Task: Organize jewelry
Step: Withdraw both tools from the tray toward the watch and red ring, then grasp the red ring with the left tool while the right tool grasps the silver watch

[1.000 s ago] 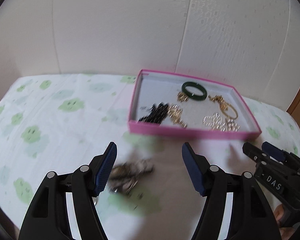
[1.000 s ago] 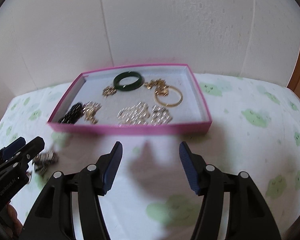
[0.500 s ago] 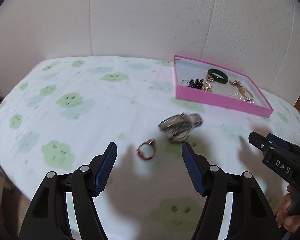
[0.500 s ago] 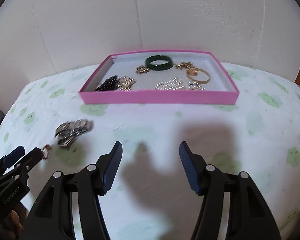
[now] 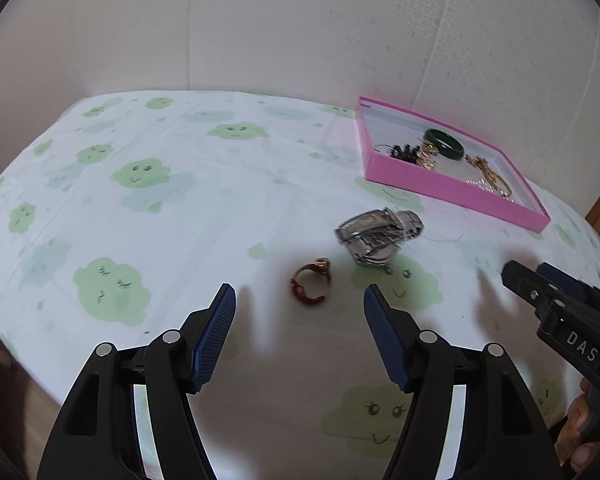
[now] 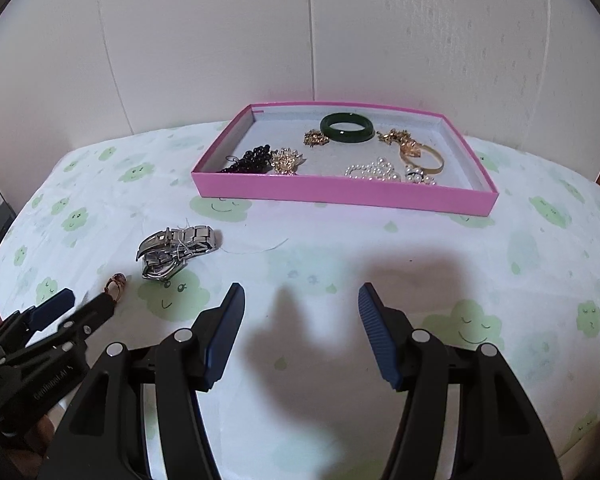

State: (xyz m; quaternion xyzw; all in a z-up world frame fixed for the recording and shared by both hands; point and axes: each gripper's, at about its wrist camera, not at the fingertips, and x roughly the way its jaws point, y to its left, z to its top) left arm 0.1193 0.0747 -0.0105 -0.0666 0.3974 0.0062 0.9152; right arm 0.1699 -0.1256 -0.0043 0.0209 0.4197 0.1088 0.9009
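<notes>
My left gripper (image 5: 299,296) and right gripper (image 6: 301,294), both wide apart and empty, hover over a white cloth with green cloud faces (image 6: 420,248) before a pale textured wall (image 6: 300,32).

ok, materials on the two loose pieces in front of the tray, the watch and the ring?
Silver link-band watch: looks like polished metal, probably steel; bright glints on segmented links. Small gold-toned ring: looks like metal with a coppery shine, part of the band red, possibly thread or enamel; too small to tell.

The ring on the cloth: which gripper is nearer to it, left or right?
Left. The left gripper is open just short of the ring, which lies nearly in line with its gap. The right gripper, also open, is off to the ring's right, beyond the watch.
</notes>
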